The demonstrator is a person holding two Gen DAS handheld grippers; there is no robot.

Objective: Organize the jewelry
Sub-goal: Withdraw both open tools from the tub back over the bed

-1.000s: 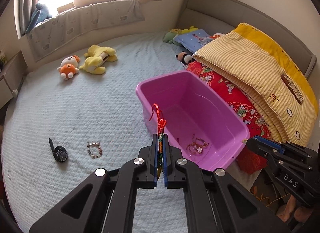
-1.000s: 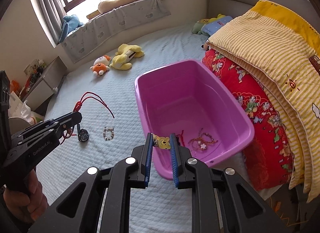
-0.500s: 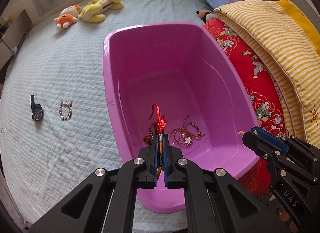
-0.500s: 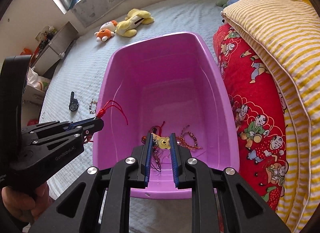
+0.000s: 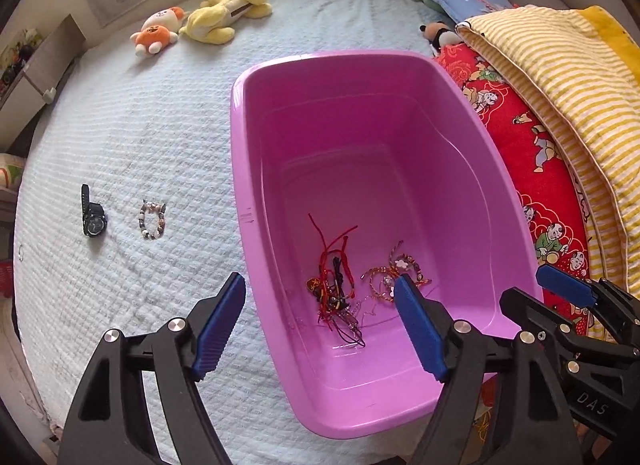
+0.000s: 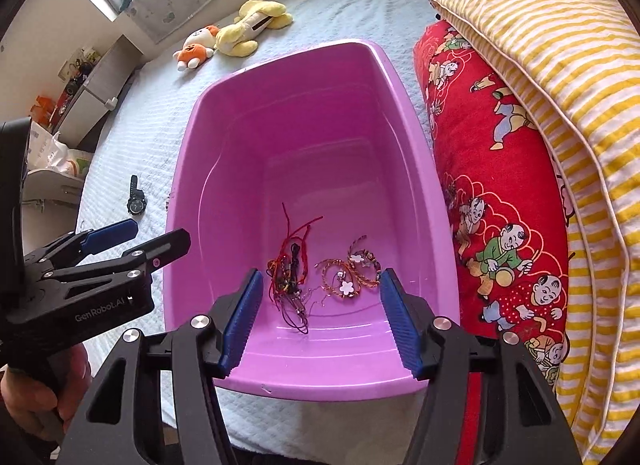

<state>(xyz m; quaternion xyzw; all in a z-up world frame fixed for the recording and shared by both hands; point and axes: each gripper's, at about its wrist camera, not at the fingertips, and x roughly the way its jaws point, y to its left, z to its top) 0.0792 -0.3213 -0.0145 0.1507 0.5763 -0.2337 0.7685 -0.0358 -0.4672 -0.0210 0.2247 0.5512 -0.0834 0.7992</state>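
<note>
A pink plastic bin (image 5: 240, 145) stands on the bed. On its floor lie a tangle of red cord bracelets (image 5: 334, 277) (image 6: 290, 265) and, beside it, beaded bracelets with white flowers (image 5: 394, 277) (image 6: 348, 275). My left gripper (image 5: 318, 283) hangs over the bin's near left wall, its jaws opening with nothing held between them. My right gripper (image 6: 321, 275) hovers above the bin's near end, jaws also opening and empty. Out on the bedspread left of the bin lie a black watch (image 5: 93, 217) (image 6: 134, 201) and a bead bracelet (image 5: 153, 219).
Folded quilts, a red one (image 6: 500, 185) and a yellow-striped one (image 6: 560, 65), press against the bin's right side. Plush toys (image 5: 224, 17) lie at the far end of the bed. A cabinet (image 6: 92, 93) stands left of the bed. A hand (image 6: 36, 397) holds the left gripper.
Both grippers came down over the bin, then opened. The red cord left the left gripper and the yellow charm piece left the right one; both now lie on the bin's floor.
</note>
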